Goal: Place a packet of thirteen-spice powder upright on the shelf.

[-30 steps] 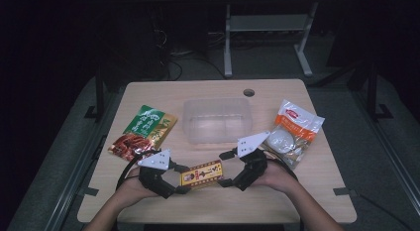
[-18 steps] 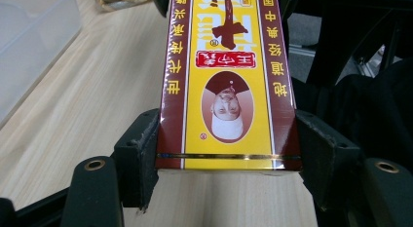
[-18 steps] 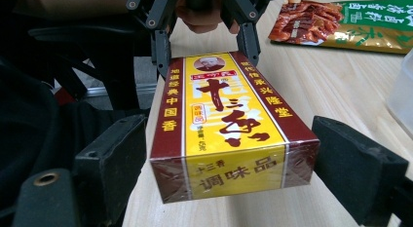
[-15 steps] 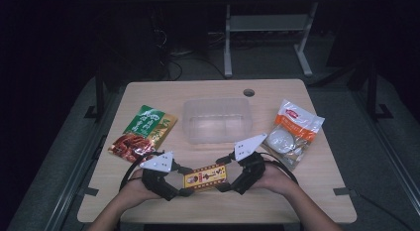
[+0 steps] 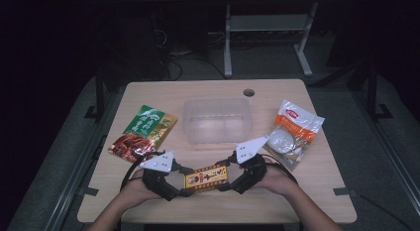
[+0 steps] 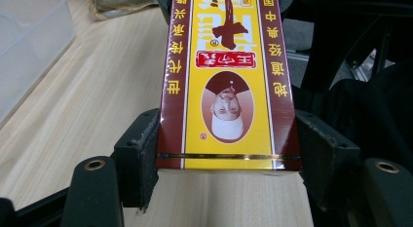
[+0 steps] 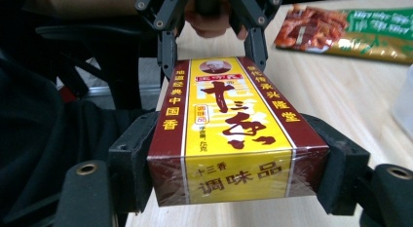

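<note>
At lower centre of the high view, the box [image 5: 206, 177] is clamped endwise by the left tongs [image 5: 184, 183]; the right tongs [image 5: 225, 177], just closing, are clamped on its other end.

black hand-held gripper [image 5: 185, 184], grey plate [image 5: 157, 161], seemingly sleeveless

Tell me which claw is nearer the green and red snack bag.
Left. The left claw sits just below the green and red snack bag, gripping the yellow box; the right claw grips its far end.
</note>
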### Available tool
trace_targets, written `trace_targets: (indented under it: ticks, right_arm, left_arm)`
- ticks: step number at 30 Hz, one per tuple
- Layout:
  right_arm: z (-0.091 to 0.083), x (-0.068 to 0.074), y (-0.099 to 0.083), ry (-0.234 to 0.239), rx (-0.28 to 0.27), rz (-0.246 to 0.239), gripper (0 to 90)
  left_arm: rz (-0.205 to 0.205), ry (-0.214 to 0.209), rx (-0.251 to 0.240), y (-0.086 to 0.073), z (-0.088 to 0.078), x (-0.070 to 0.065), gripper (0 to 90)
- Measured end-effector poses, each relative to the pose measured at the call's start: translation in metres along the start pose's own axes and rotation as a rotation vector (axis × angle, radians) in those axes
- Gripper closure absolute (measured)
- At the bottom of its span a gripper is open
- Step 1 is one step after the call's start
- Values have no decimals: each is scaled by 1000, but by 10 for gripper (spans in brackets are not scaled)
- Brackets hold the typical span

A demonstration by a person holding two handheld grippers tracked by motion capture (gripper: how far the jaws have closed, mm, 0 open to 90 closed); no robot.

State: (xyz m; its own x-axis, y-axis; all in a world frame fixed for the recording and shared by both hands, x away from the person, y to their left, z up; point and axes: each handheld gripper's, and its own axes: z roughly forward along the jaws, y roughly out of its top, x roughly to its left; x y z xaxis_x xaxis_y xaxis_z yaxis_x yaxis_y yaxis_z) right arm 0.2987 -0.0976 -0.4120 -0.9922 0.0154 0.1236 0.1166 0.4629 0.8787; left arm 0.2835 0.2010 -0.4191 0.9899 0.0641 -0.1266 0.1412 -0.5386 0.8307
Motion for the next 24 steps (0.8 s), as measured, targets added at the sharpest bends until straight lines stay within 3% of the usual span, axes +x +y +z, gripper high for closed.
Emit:
trace_targets:
  ticks: [24]
  right_arm:
    - [-1,5,7,4,14,-11,316]
  left_arm:
    - [-11,-49,38,-4,13,4,317]
